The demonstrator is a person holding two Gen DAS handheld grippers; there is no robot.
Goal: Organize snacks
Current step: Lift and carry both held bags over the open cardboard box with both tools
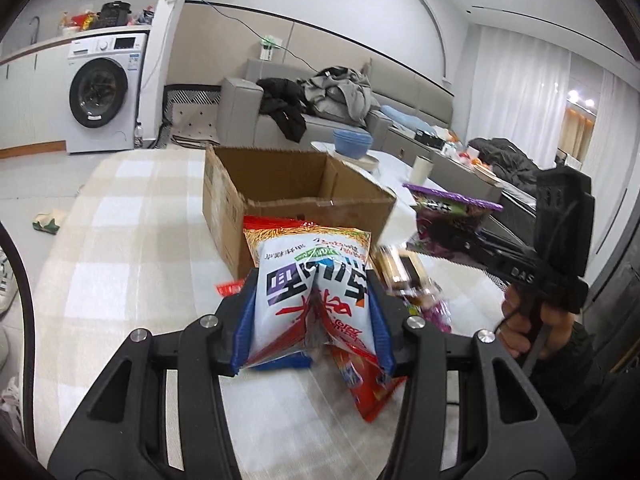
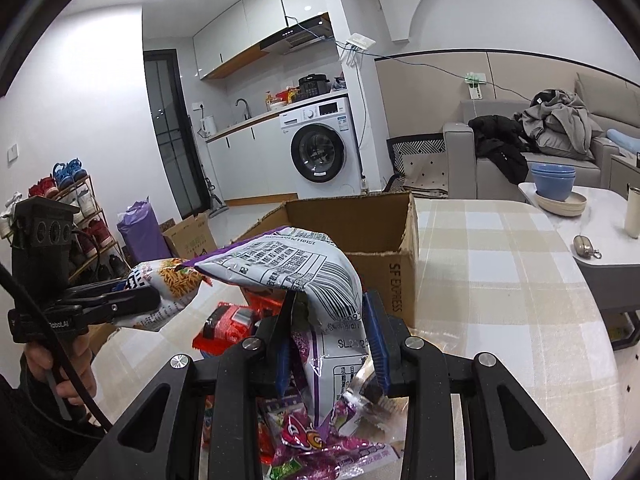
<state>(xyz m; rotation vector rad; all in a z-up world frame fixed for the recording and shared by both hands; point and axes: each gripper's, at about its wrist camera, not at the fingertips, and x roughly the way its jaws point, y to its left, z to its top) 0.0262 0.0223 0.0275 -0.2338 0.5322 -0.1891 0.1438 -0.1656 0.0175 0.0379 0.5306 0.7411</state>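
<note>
The left tool [image 1: 314,300] holds a white snack bag [image 1: 316,292] with bold dark lettering, its blue pads pinching the bag's two sides, and the bag hangs above the counter [image 1: 120,240], which wears a checked cloth. From the right wrist view the same bag [image 2: 168,292] shows noodle sticks printed on it and sits clamped in the left tool [image 2: 148,296], gripped by a hand [image 2: 60,376] at the left. The right tool [image 2: 330,344] is closed narrow on a purple-and-white snack bag [image 2: 296,268] whose back, with a barcode and small print, folds over above the jaws. In the left wrist view that purple bag [image 1: 448,216] is held up just right of an open cardboard box [image 1: 288,200], which stands on the counter near its far edge. Below both tools a heap of loose snack packets [image 2: 304,432] in red and purple lies on the counter in front of the box. A stack of blue bowls [image 2: 554,180] rests on a separate white table [image 2: 600,208] to the right
</note>
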